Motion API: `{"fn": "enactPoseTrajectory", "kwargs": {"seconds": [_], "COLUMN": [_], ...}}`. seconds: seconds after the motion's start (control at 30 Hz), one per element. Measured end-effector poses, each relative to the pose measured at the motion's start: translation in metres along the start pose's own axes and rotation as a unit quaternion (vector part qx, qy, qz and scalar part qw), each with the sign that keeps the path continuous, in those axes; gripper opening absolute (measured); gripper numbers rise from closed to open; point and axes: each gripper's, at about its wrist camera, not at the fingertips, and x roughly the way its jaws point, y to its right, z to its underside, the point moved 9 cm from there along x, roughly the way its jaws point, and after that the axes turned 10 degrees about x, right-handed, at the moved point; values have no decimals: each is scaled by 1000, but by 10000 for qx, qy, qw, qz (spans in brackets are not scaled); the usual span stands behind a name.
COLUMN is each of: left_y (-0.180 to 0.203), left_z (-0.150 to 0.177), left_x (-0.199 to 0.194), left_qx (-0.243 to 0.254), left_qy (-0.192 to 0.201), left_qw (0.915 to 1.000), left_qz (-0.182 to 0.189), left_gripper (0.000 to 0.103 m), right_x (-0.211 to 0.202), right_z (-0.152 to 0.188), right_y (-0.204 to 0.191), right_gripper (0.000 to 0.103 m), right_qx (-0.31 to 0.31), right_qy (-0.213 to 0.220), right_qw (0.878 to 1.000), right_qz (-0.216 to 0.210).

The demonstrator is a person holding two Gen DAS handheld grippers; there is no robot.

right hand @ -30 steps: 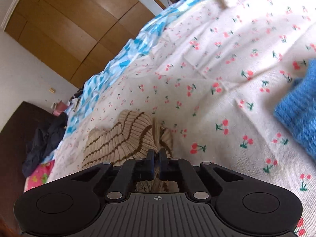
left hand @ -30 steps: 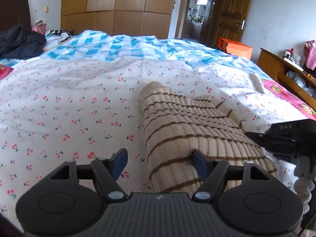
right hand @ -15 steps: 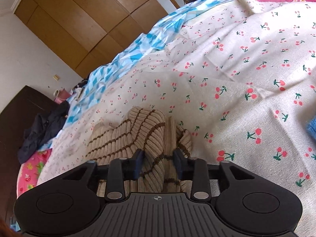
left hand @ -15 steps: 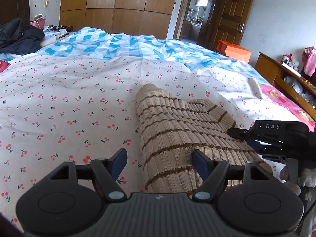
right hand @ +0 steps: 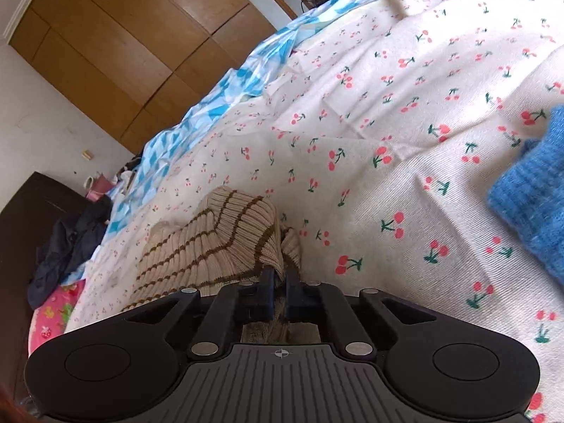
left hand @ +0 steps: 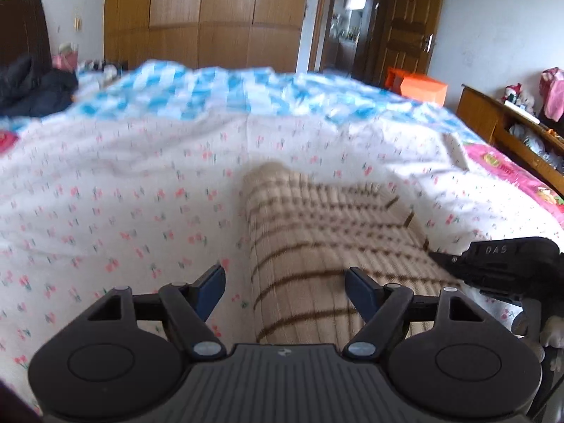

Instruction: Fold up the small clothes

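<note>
The left gripper [left hand: 284, 287] stands wide open over the near left edge of the beige striped garment [left hand: 317, 246] lying on the cherry-print bedsheet [left hand: 105, 194]. The right gripper [right hand: 278, 290] is clamped on the garment's near edge; a blue knit [right hand: 532, 194] lies far right.

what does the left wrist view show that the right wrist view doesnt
Only the left wrist view: the left gripper, jaws wide open over the near end of the garment, the open doorway, and a wooden shelf unit at right.

Only the right wrist view: a blue knitted garment lying at the right edge, and the right gripper shown shut on a pinched fold of the beige knit.

Both: the beige brown-striped knitted garment on the cherry-print bedsheet, the blue-and-white checked quilt, the wooden wardrobe, and the dark clothing heap.
</note>
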Motion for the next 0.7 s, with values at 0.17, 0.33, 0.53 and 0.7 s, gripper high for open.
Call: {"fn": "enactPoseTrajectory", "kwargs": {"seconds": [0.17,0.33,0.53,0.7], "left_y": [-2,3,10,15], "left_z": [15,12,9,12], "left_x": [13,3,9,18], "left_qx": [230,263,293,455], "left_qy": [-555,-405,-480,-617], "left_qw": [9981,9988,9984,9969], "left_qz": [-134,-55,-107,-162], "left_gripper": [81,80,80,81], "right_x": [-4,-22,-22,-14], "right_z": [9,13,26,29], "right_y": [-10,-22,-32,-20], "right_gripper": [12,16,20,33], "right_qx": [-387,-687,-1329,-1454], "right_qy": [77,116,249,274], "right_qw": [9988,9973,9896,9866], "right_qz": [284,238,494,688]}}
